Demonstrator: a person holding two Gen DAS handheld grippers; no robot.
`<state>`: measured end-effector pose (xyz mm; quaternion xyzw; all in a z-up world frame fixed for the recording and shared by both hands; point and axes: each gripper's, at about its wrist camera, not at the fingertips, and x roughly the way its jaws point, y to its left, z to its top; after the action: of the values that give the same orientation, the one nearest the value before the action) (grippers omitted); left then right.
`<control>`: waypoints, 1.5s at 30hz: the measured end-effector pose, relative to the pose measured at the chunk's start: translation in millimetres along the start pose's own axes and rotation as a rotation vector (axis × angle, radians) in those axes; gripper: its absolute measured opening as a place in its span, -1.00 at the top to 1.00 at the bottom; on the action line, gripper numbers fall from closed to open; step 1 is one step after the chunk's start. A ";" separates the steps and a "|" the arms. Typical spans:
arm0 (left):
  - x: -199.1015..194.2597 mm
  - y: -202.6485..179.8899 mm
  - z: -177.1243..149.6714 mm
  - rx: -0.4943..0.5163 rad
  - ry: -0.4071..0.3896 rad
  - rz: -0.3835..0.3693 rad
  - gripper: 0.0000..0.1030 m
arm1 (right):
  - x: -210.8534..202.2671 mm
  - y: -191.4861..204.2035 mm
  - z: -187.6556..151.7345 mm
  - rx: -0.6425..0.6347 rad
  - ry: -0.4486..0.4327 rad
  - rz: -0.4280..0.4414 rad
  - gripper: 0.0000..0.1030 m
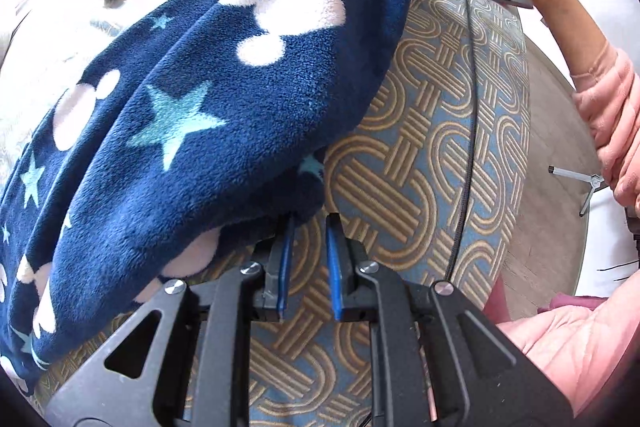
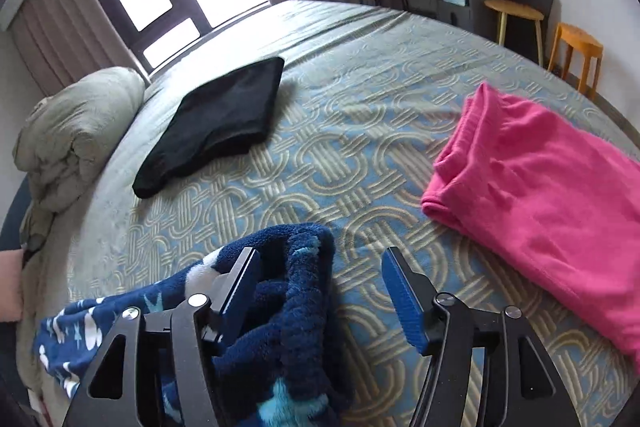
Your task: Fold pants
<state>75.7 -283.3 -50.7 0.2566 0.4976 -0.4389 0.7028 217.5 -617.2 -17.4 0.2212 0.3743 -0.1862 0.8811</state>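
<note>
Navy fleece pants (image 1: 224, 99) with light blue stars and white blobs lie bunched on the patterned bedspread (image 1: 420, 155). In the left wrist view my left gripper (image 1: 310, 227) points down at the pants' near edge. Its blue pads stand a narrow gap apart with only bedspread between them, and fleece brushes the left fingertip. In the right wrist view my right gripper (image 2: 320, 253) is open wide. A thick fold of the pants (image 2: 296, 307) sits between its fingers against the left pad (image 2: 240, 283). The right pad (image 2: 404, 303) is clear of the cloth.
A folded black garment (image 2: 216, 123) lies farther up the bed, and a folded pink garment (image 2: 540, 179) lies to the right. A grey duvet (image 2: 72, 131) is heaped at the left edge. Stools (image 2: 576, 51) stand past the bed. A black cable (image 1: 472, 107) and a pink sleeve (image 1: 608, 115) are on the right.
</note>
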 end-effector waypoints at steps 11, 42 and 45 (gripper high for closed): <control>-86.5 103.9 -77.1 -0.397 -0.143 0.094 0.41 | -1.5 10.4 -72.8 -0.160 0.164 -0.147 -0.29; -166.7 303.7 -292.0 -0.981 -0.438 0.377 0.12 | -46.5 433.4 -112.6 -0.628 0.051 0.235 -0.30; -167.0 311.0 -295.4 -0.980 -0.445 0.373 0.11 | -48.6 475.9 -112.9 -0.633 0.034 0.320 -0.30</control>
<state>187.0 162.9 -30.2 -0.1145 0.4291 -0.0690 0.8933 355.6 -153.2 67.6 -0.0038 0.3888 0.0832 0.9176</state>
